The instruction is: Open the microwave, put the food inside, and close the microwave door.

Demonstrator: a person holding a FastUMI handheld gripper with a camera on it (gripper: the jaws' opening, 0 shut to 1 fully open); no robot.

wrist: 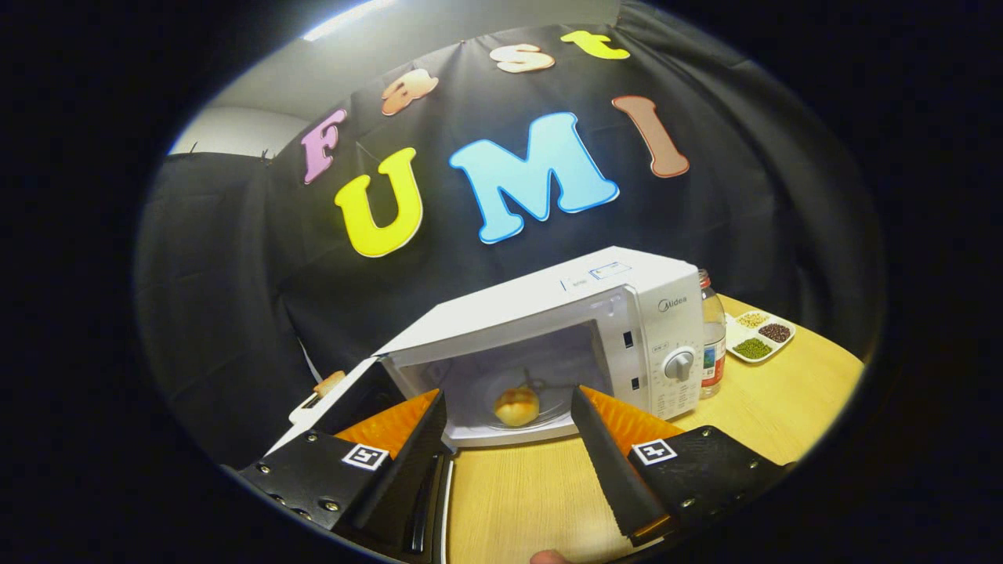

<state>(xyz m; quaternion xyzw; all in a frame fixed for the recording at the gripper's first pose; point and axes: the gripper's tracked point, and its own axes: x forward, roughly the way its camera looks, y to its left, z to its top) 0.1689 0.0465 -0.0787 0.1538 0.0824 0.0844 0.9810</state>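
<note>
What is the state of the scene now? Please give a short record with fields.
microwave: on the wooden table, door swung open
food: a bun inside the microwave, on the glass plate
tongs: open, empty, just before the microwave opening
bottle: upright beside the microwave
tray: divided, with beans, beyond the bottle
step left: close the door

On my feed I see a light wooden table (783,407) backed by black cloth (235,313) hung as the booth's wall. A clear bottle (712,337) with a red cap stands upright on the table. Near it lies a white divided tray (758,335), its compartments holding pale, dark and green beans or grains.
</note>
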